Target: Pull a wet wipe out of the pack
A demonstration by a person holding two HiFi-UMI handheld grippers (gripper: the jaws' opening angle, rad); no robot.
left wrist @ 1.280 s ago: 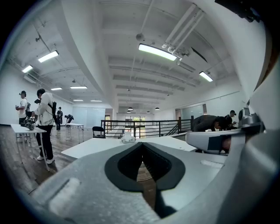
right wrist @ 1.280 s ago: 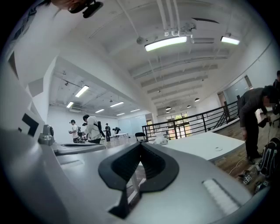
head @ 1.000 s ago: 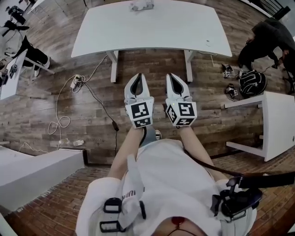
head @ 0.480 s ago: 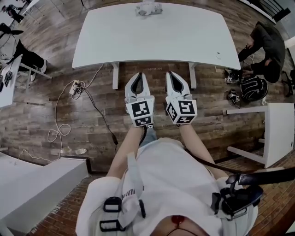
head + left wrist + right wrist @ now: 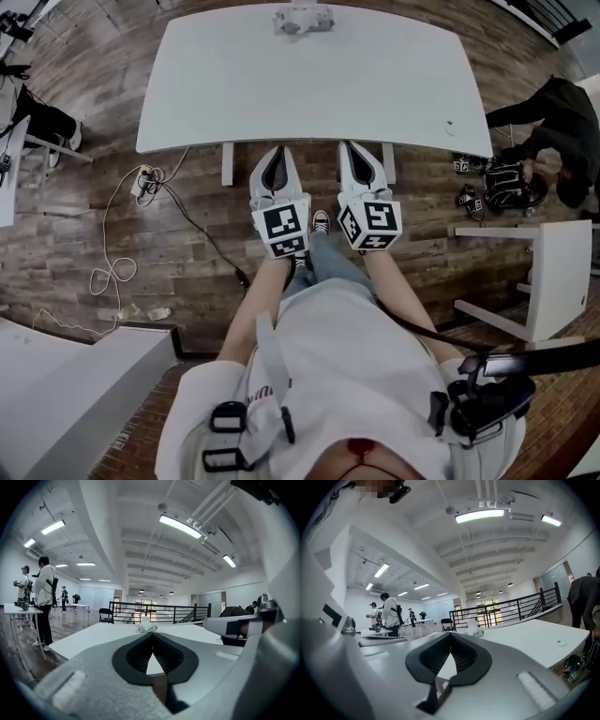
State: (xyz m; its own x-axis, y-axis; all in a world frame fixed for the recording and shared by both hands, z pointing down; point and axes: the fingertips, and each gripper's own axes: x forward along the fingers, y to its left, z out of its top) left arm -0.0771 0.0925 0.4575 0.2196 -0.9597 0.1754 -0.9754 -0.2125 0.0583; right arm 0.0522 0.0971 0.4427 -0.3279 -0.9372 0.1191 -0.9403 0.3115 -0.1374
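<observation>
The wet wipe pack (image 5: 302, 17) is a small white bundle at the far edge of the white table (image 5: 309, 84), far beyond both grippers. My left gripper (image 5: 275, 152) and right gripper (image 5: 353, 147) are held side by side, level, their tips at the table's near edge. Both are shut with nothing between the jaws. In the left gripper view the pack (image 5: 146, 626) shows just above the meeting tips of the left gripper (image 5: 151, 634). In the right gripper view the pack (image 5: 474, 632) sits a little right of the right gripper (image 5: 451, 635).
A person in dark clothes (image 5: 561, 117) bends over gear on the floor (image 5: 506, 180) at the right. White tables stand at the right (image 5: 562, 272) and lower left (image 5: 66, 375). Cables and a power strip (image 5: 142, 178) lie on the wood floor at the left. A small dot-like object (image 5: 450, 125) rests near the table's right edge.
Both grippers and the person have advanced toward the table; its near edge now reaches the jaw tips. Jaws stayed shut. The person at the right has shifted.
</observation>
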